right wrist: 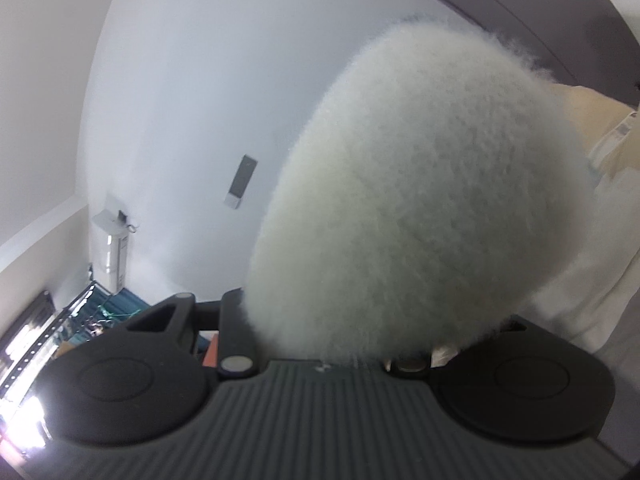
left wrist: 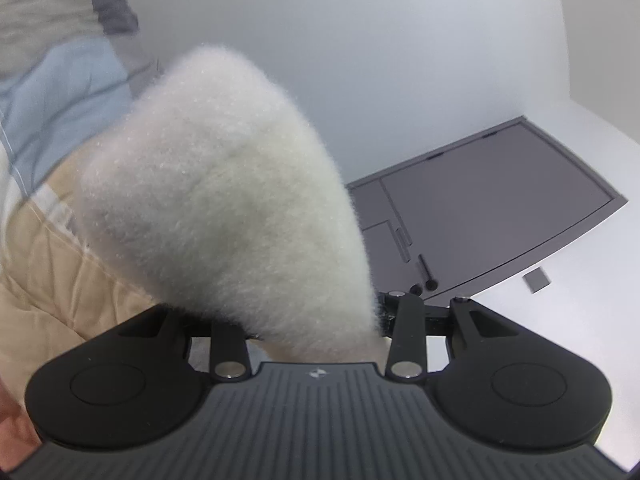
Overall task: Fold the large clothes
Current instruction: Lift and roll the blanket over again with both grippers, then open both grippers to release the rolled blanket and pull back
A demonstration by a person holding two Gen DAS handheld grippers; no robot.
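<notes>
Ahead of the left gripper (left wrist: 320, 336) a bare pale wall (left wrist: 360, 40) is filling the upper right of its view, leaving open room there, while a grey panel (left wrist: 492, 208) is sitting lower right with a small grey tag (left wrist: 536, 276) just beside its edge. On the left side, blurred cloth in beige, blue and grey (left wrist: 52, 120) is crowding the frame edge, and what it belongs to cannot be told. A fluffy white garment (left wrist: 224, 200) is bulging up from between the left gripper's fingers and blocking the middle of the view; the fingertips are hiding under the fleece, and the jaws are pinching it, partly apart around its thickness. In the right wrist view the same garment (right wrist: 420, 208) is swelling out of the right gripper (right wrist: 332, 344), covering the centre and right, with the jaws likewise clamping a thick fold of it. To its left a white wall (right wrist: 180, 100) is standing clear, carrying a slim grey plate (right wrist: 241, 182) and a white box (right wrist: 114, 248) low in the corner; cluttered, overexposed items (right wrist: 60, 332) are lying bottom left. Both grippers are pointing roughly level, tilting slightly down, each with fleece draped over its front.
</notes>
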